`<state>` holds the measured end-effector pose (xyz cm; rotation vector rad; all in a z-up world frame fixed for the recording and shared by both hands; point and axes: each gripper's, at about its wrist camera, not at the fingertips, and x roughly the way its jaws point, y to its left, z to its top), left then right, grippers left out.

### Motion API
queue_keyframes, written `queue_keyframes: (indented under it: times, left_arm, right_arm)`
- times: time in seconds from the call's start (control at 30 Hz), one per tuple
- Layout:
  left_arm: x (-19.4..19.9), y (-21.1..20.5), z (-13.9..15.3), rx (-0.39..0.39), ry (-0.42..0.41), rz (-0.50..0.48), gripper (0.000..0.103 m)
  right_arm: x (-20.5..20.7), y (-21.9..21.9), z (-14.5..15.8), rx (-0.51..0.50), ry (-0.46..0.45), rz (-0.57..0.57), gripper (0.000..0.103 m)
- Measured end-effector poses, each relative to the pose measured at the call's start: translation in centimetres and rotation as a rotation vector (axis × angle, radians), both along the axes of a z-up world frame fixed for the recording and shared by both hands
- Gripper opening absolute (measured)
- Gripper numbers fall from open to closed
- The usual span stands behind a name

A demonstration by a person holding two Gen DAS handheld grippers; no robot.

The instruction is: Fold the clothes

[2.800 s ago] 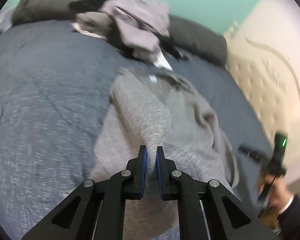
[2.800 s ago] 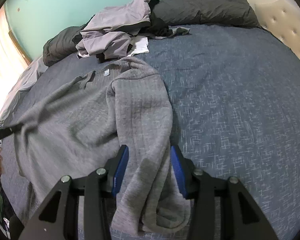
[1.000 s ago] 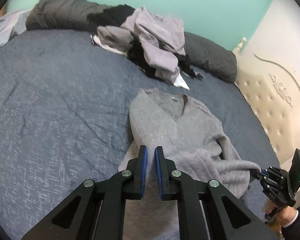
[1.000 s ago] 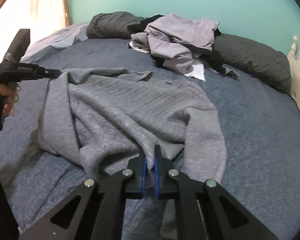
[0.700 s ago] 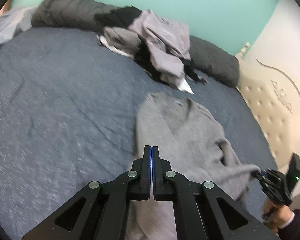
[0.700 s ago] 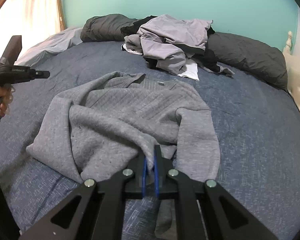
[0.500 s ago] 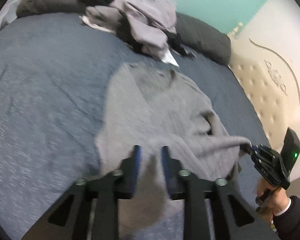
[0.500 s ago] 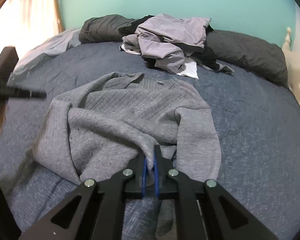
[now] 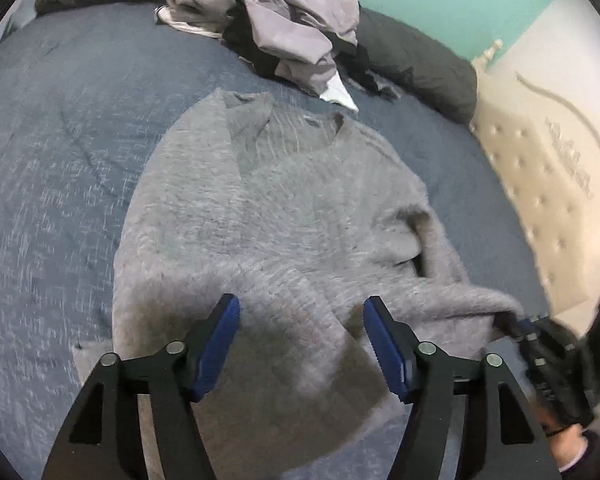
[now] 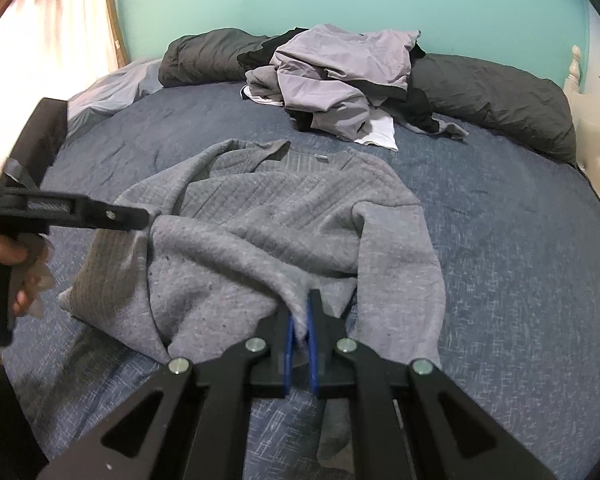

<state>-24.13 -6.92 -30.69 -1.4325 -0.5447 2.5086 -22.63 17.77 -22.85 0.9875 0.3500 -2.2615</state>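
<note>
A grey knit sweater (image 9: pixel 284 208) lies rumpled on the bed, collar toward the far pillows. My left gripper (image 9: pixel 300 308) hovers over the sweater's near part. Its jaws are opening and stand well apart; cloth lies below them but the pads do not press on it. From the right wrist view, the left gripper (image 10: pixel 140 216) comes in from the left edge above the sweater (image 10: pixel 284 208). My right gripper (image 10: pixel 302 312) is shut on a pinched ridge of the sweater's near edge. In the left wrist view the right gripper (image 9: pixel 516 320) pulls that cloth toward the lower right.
The bed has a blue-grey cover (image 10: pixel 520 240). A heap of grey, black and white clothes (image 10: pixel 340 76) sits at the far side against dark pillows (image 10: pixel 492 96). A cream tufted headboard (image 9: pixel 548 200) borders the right. A person's hand (image 10: pixel 24 276) grips the left tool.
The left gripper let go of the sweater's side, shut empty, then swung down over the sweater and spread its jaws. The right gripper kept its hold and stayed in place.
</note>
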Motion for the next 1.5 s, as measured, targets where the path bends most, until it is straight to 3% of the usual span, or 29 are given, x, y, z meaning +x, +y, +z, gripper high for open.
queue_keyframes:
  times: [0.03, 0.1, 0.13, 0.3, 0.5, 0.63, 0.77, 0.9, 1.07, 1.17, 1.23, 1.27, 1.4, 1.5]
  left_arm:
    - [-0.1, 0.0, -0.3, -0.022, -0.001, -0.005, 0.019]
    - [-0.1, -0.2, -0.6, -0.035, 0.002, -0.013, 0.006]
    - [0.0, -0.3, -0.6, -0.034, 0.006, -0.021, 0.005]
    - [1.2, -1.9, 0.7, -0.031, 0.064, -0.037, 0.003]
    - [4.4, -7.0, 4.9, -0.013, 0.157, 0.036, 0.003]
    - [6.3, -12.0, 7.4, -0.015, 0.207, 0.127, 0.003]
    - [7.8, -18.2, 9.6, 0.007, 0.266, 0.279, 0.000]
    - [7.9, -21.9, 9.5, 0.053, 0.228, 0.309, 0.000]
    - [7.0, -18.7, 7.7, 0.042, 0.137, 0.214, 0.000]
    - [5.8, -15.7, 6.0, 0.075, 0.092, 0.178, 0.010]
    - [4.7, -13.5, 4.9, 0.126, 0.065, 0.161, 0.037]
    - [4.0, -12.1, 4.3, 0.154, 0.047, 0.147, 0.041]
    - [2.3, -7.7, 2.8, 0.167, 0.013, 0.096, 0.044]
    - [1.2, -5.1, 1.6, 0.169, -0.009, 0.091, 0.053]
  right_arm:
    - [0.0, 0.0, 0.1, 0.000, 0.002, 0.004, 0.005]
    - [0.1, 0.1, 0.1, -0.005, -0.001, 0.007, 0.005]
    - [0.0, 0.2, 0.2, -0.008, -0.003, 0.007, 0.005]
    - [-0.2, 0.6, 0.0, -0.019, -0.015, -0.004, 0.005]
    - [-0.5, 1.5, 0.6, -0.058, -0.025, -0.026, 0.005]
    - [-0.2, 1.6, 2.5, -0.079, 0.007, -0.032, 0.005]
    - [-0.2, 1.8, 5.1, -0.091, 0.055, -0.043, 0.005]
    - [-1.0, 1.6, 7.4, -0.090, 0.082, -0.049, 0.005]
    - [-0.7, 0.2, 6.8, -0.020, 0.087, -0.007, 0.005]
    - [-0.5, 0.5, 5.3, -0.026, 0.041, -0.022, 0.005]
    - [-0.3, 0.9, 4.6, -0.027, 0.026, -0.032, 0.005]
    - [-0.2, 1.0, 4.3, -0.027, 0.020, -0.036, 0.005]
    - [0.2, 1.7, 3.3, -0.026, 0.000, -0.047, 0.005]
    - [0.2, 2.1, 2.9, -0.028, -0.007, -0.045, 0.005]
